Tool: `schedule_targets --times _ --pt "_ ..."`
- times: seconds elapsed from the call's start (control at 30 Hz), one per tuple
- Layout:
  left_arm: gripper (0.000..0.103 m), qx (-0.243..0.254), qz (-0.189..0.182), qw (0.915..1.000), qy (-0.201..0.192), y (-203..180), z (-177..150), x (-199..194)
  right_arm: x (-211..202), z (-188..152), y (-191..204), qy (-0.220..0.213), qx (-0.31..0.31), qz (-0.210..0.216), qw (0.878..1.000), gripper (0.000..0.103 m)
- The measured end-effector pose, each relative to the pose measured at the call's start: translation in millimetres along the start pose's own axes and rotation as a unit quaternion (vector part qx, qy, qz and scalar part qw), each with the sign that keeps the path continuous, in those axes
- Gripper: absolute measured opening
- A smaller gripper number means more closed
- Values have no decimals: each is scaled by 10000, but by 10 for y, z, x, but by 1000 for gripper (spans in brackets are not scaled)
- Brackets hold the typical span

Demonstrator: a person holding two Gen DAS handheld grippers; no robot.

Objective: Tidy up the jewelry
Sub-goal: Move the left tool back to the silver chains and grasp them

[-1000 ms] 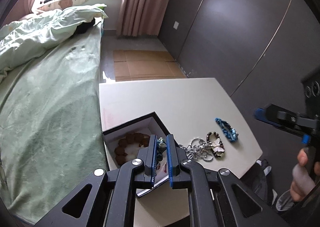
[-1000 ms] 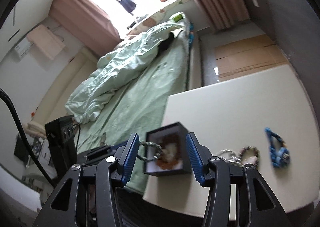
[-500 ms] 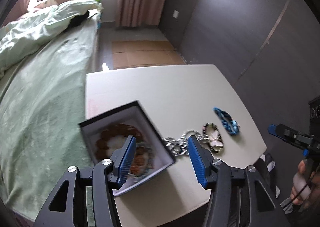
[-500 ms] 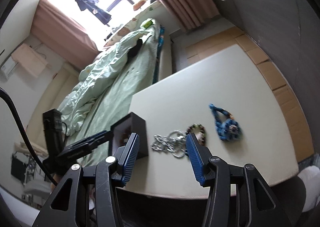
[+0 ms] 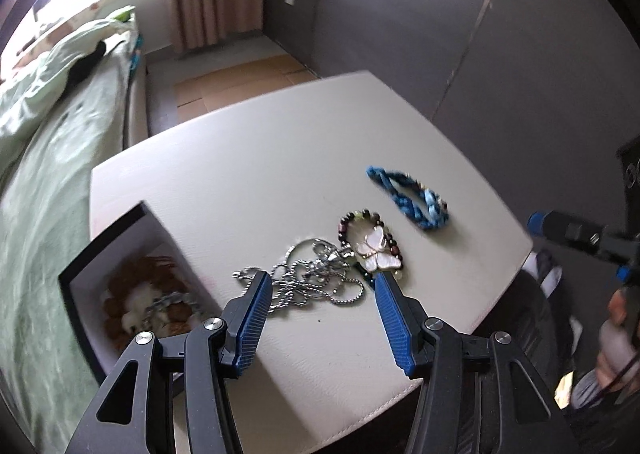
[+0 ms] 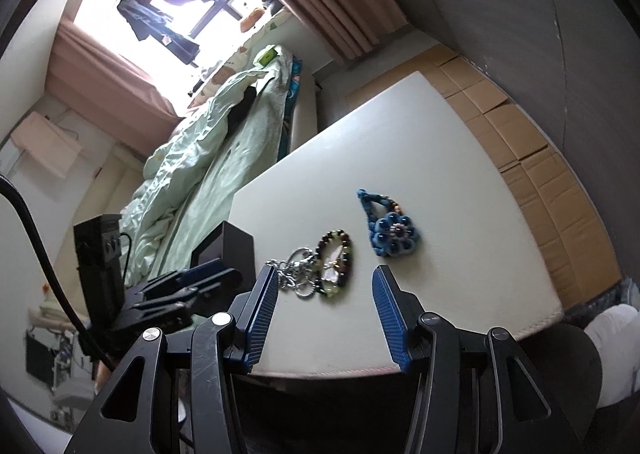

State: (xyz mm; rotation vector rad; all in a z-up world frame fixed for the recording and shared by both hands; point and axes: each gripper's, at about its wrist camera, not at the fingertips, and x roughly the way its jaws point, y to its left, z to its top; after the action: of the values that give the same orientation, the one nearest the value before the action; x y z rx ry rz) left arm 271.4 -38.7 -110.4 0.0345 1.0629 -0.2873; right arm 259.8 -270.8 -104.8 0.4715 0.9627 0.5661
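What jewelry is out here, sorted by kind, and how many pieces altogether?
Bracelets on the table: 2, blue braided bracelet and beaded butterfly bracelet
Silver chains on the table: 1, silver chain
Pieces visible in the box: 2, brown bead bracelet, chain bracelet
Total: 5

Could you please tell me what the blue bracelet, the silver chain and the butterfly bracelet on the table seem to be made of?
Blue bracelet: apparently braided cord, matte, with a flower of glossy blue beads showing in the right wrist view.
Silver chain: looks like polished metal; bright glints on twisted links.
Butterfly bracelet: dark glossy beads, possibly glass or stone, with a pearly white butterfly, perhaps shell or enamel.
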Motion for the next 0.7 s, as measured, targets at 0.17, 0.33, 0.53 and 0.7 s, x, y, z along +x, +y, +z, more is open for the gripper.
schedule_targets --times 0.17,0.33,0.53,0.7 --pt "55 495 252 9979 342 -129 7 245 -22 -5 -109 -25 77 45 10000 50" --pt "55 818 420 9938 631 -196 44 472 -2 -11 -200 -45 149 78 9998 50" --pt "55 998 209 9918 772 -261 128 670 35 -20 -331 -15 268 84 9996 50" --pt "54 744 -70 9941 780 -148 177 756 37 -3 -402 -22 337 90 9994 50"
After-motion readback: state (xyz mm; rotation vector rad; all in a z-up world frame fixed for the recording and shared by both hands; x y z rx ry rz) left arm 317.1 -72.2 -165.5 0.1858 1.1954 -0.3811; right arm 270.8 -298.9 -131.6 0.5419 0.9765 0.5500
